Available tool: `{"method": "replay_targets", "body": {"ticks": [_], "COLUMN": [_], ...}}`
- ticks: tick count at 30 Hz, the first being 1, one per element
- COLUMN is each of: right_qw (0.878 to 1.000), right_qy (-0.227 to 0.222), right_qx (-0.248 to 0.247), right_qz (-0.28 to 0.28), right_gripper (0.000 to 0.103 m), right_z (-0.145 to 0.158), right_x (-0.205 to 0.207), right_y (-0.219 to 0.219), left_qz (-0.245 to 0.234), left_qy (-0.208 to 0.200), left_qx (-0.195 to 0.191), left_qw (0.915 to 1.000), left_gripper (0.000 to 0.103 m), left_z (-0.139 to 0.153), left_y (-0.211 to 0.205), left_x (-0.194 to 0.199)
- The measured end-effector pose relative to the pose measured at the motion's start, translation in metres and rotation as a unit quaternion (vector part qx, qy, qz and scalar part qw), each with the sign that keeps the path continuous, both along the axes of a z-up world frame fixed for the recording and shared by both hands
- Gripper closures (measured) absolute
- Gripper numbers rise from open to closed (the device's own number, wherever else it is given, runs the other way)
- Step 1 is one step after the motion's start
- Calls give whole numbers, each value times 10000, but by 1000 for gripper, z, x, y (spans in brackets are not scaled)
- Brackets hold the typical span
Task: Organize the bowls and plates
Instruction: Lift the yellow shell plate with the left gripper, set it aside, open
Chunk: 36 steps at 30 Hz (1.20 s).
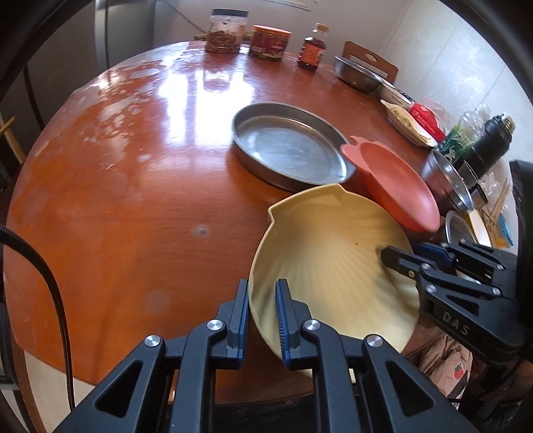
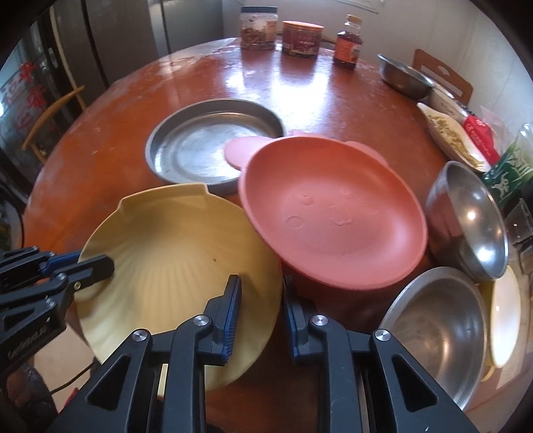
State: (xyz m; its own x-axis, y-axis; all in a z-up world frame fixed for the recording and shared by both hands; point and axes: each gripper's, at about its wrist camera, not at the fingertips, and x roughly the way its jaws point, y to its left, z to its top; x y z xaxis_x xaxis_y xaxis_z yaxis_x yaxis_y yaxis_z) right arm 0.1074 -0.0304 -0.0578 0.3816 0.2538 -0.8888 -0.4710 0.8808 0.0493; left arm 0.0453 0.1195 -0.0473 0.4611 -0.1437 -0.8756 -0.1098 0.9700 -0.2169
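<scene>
glossy wooden table (image 1: pixel 133 166), matt plastic bowl (image 1: pixel 326 266)

The left tongs (image 1: pixel 261 308) pinch the near rim of the yellow ribbed bowl (image 1: pixel 326 263), while the right tongs (image 1: pixel 388 254) grip its rim on the right side. Just behind the bowl a pink dish (image 1: pixel 399 186) leans, and beyond that a round metal pan (image 1: pixel 289 146) sits on the red-brown worktop (image 1: pixel 133 166). 2 jars and 1 bottle stand at the far edge.

Snack jar (image 2: pixel 259 28), red tin (image 2: pixel 301 37), syrup bottle (image 2: pixel 348 43), far table edge.
</scene>
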Motion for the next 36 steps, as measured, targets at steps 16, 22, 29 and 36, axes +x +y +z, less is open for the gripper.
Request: {"method": "replay_targets", "body": {"ticks": [16,22,29,36], "right_qw": [9965,9955,9949,9933], "right_qy": [-76,-31,-10,88], "right_qx": [280,338,471,686], "right_qz": [780,884,888,929], "right_gripper": [78,78,77,75], "right_z": [6,3,2,3], "right_x": [-20,-12,-7,-6], "right_y": [67,83,84,80], "left_qz": [842,980,1021,1161], "left_qy": [-56,-52,-50,-87], "left_qx": [159,232,222,196], "left_qw": [9963,9949,9945,9930], "left_gripper": [87,87,87,86], "left_z": [3,3,2,5], "left_y": [73,85,87,92], "left_x": [-22,-13,-9,-13]}}
